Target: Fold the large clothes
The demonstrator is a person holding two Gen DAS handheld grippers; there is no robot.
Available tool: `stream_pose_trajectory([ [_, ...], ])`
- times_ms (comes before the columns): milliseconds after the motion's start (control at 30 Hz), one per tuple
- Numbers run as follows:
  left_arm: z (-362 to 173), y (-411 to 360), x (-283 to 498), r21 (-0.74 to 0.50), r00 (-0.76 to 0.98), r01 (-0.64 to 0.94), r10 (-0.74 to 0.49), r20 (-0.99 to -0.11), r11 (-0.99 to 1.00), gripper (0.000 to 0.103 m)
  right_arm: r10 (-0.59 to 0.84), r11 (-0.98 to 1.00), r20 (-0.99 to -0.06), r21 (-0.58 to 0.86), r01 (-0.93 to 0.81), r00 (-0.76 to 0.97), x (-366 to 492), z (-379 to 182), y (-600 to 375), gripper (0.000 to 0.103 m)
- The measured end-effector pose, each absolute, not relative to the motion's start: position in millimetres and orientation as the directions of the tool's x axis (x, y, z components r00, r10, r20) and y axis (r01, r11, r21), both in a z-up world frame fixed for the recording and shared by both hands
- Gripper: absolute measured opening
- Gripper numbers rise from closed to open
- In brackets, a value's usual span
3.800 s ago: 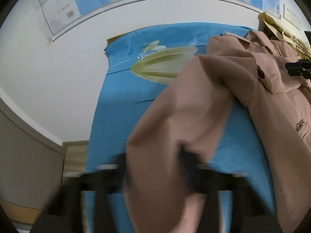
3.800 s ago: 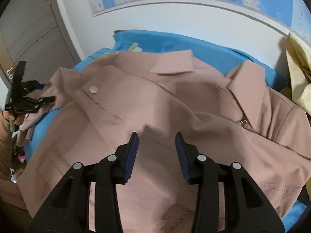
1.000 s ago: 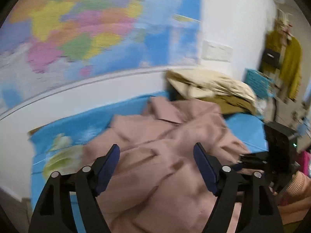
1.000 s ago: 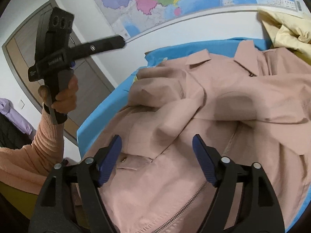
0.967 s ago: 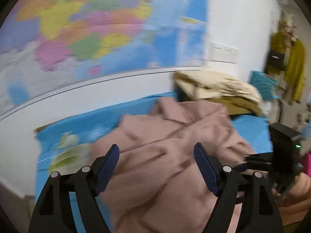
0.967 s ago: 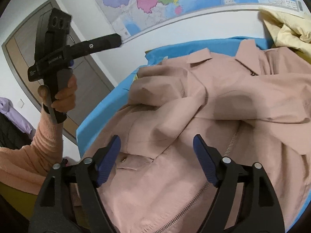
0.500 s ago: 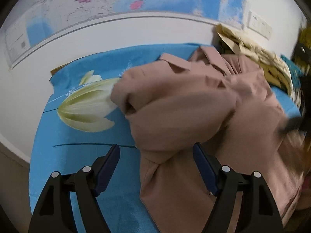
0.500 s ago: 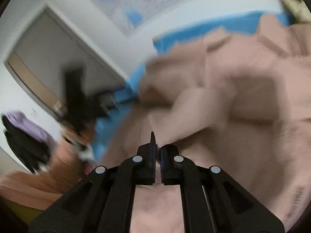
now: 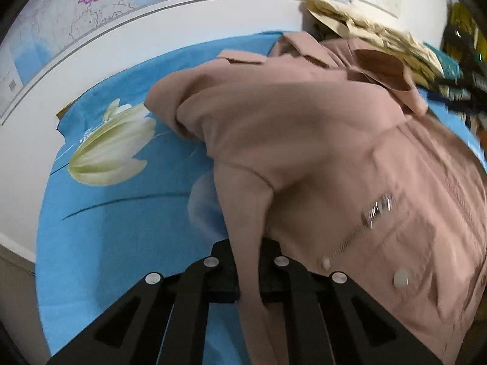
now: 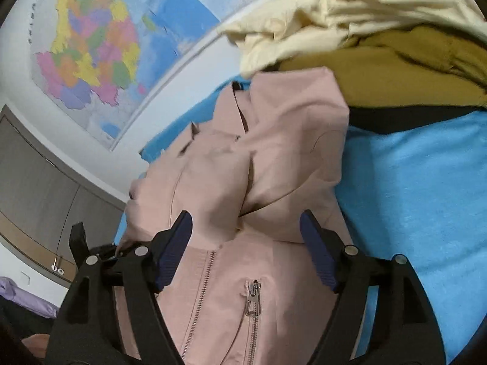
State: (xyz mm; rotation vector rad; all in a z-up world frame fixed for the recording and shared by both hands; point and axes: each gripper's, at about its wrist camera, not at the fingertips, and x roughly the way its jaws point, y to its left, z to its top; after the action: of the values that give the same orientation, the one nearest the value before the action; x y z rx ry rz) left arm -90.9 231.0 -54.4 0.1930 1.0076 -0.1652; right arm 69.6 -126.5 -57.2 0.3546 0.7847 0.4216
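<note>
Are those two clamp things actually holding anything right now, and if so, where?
The left gripper is shut on the pink jacket, pinching a side edge of the cloth. The right gripper is open above the zipper, holding nothing.

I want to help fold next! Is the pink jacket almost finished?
Not yet. One sleeve of the pink jacket already lies across its front. The left gripper is shut on the jacket's side edge, while the right gripper hangs open above the zipper. The jacket looks bunched, so tidying and folding in half remain.
</note>
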Motion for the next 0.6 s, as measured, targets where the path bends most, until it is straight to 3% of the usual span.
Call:
stream_pose_trajectory([
  [100, -50, 233, -99, 0.152, 0.524, 0.199, 0.026, -0.851, 0.968, 0.012, 0.463, 0.886, -0.604, 0.340, -0.315, 0.649, 59, -44, -97, 0.079],
  [200, -36, 222, -103, 0.215, 0.608, 0.214, 0.043, -0.793, 0.953, 0.060, 0.439, 0.882, -0.630, 0.166, -0.441, 0.641, 53, -39, -46, 0.093],
  [233, -34, 216, -100, 0.239, 0.630, 0.224, 0.047, -0.775, 0.945, 0.063, 0.430, 0.875, -0.642, 0.123, -0.468, 0.635, 57, -41, -32, 0.093],
  [367, -45, 198, -70, 0.229, 0.596, 0.223, 0.053, -0.801, 0.948, 0.058, 0.288, 0.839, -0.697, -0.147, -0.524, 0.657, 67, -70, 30, 0.088],
  [400, -50, 196, -62, 0.231, 0.585, 0.211, 0.067, -0.808, 0.950, 0.052, 0.248, 0.837, -0.700, -0.193, -0.513, 0.669, 72, -76, 36, 0.074],
  [433, -56, 197, -54, 0.226, 0.567, 0.193, 0.079, -0.820, 0.955, 0.042, 0.220, 0.837, -0.708, -0.216, -0.502, 0.671, 78, -80, 37, 0.054],
  [467, -60, 201, -49, 0.219, 0.555, 0.171, 0.089, -0.827, 0.961, 0.035, 0.216, 0.848, -0.713, -0.202, -0.490, 0.667, 83, -80, 32, 0.040],
  [500, -62, 208, -46, 0.200, 0.549, 0.146, 0.089, -0.831, 0.969, 0.022, 0.261, 0.869, -0.713, -0.118, -0.480, 0.650, 89, -74, 19, 0.017],
  [600, -60, 237, -53, 0.117, 0.551, 0.078, 0.055, -0.833, 0.990, 0.013, 0.425, 0.889, -0.608, 0.140, -0.436, 0.670, 85, -45, -41, 0.015],
])
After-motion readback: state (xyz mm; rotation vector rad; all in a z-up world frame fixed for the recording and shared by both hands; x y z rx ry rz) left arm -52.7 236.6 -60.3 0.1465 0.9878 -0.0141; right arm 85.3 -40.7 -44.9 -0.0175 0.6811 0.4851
